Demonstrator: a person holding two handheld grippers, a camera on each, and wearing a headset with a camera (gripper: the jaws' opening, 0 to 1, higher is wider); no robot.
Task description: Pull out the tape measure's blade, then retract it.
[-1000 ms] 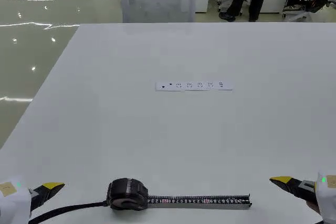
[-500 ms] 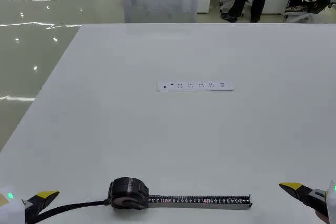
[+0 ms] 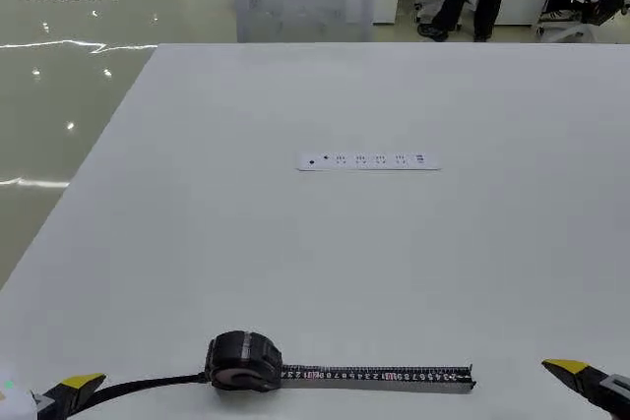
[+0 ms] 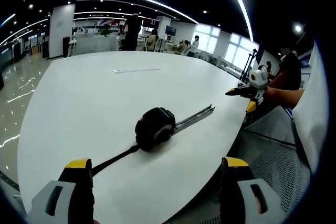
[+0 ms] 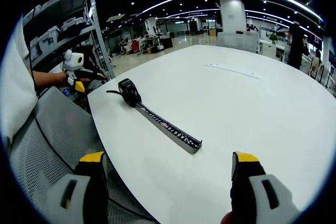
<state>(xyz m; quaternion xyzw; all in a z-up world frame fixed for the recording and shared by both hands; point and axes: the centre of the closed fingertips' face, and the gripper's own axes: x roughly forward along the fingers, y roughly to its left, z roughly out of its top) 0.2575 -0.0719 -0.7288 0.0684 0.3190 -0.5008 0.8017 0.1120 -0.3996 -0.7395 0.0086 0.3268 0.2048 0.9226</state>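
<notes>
The tape measure [image 3: 243,362] lies close to the near edge of the tabletop [image 3: 345,263], left of that edge's middle, with its blade [image 3: 374,375] drawn out and lying flat, parallel to the edge and pointing right. A black strap [image 3: 148,384] trails from the case [image 4: 155,128] toward the near left corner. The left tool [image 4: 157,163] hangs just off the near edge beyond the strap, jaws spread wide and holding nothing, aimed along the strap at the case. The right tool [image 5: 168,158] is equally wide open and empty, facing the hook [image 5: 195,145] at the blade's free end from a little way off. With nothing touching it, the blade keeps its length on its own, so a lock or friction is probably holding it; the pull looks done and the retraction is left. One tool at each end suits that step: the left to steady the case or free the lock, the right to guide the hook so the blade does not whip back. A power strip [image 3: 368,160] sits mid-tabletop, well apart
</notes>
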